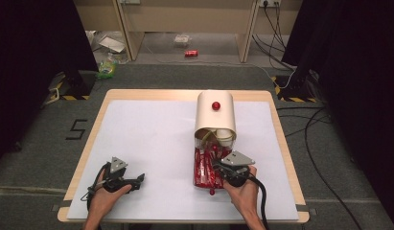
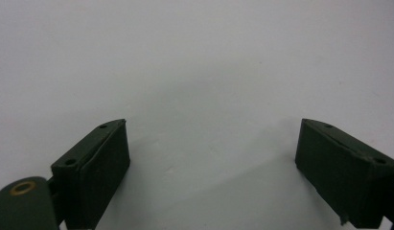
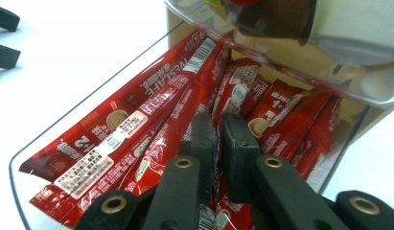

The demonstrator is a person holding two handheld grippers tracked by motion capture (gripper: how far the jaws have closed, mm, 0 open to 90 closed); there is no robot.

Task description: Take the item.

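A cream canister (image 1: 214, 117) with a red knob (image 1: 215, 105) lies tipped on the white mat (image 1: 151, 143). Its mouth faces me and white cups (image 1: 223, 135) sit inside it. In front of it a clear tray (image 3: 22, 163) holds several red coffee sachets (image 3: 151, 96) (image 1: 203, 165). My right gripper (image 1: 216, 168) (image 3: 217, 122) reaches down into the tray, its jaws pinched on one long red sachet (image 3: 197, 72). My left gripper (image 1: 138, 181) (image 2: 211, 132) rests on the bare mat at the front left, jaws wide apart with nothing between them.
The mat covers a wooden table (image 1: 89, 143). On the floor beyond lie a red can (image 1: 191, 53), some litter (image 1: 108, 67) and cables (image 1: 309, 129) at the right. The clear canister rim (image 3: 261, 33) overhangs the tray just above the right gripper.
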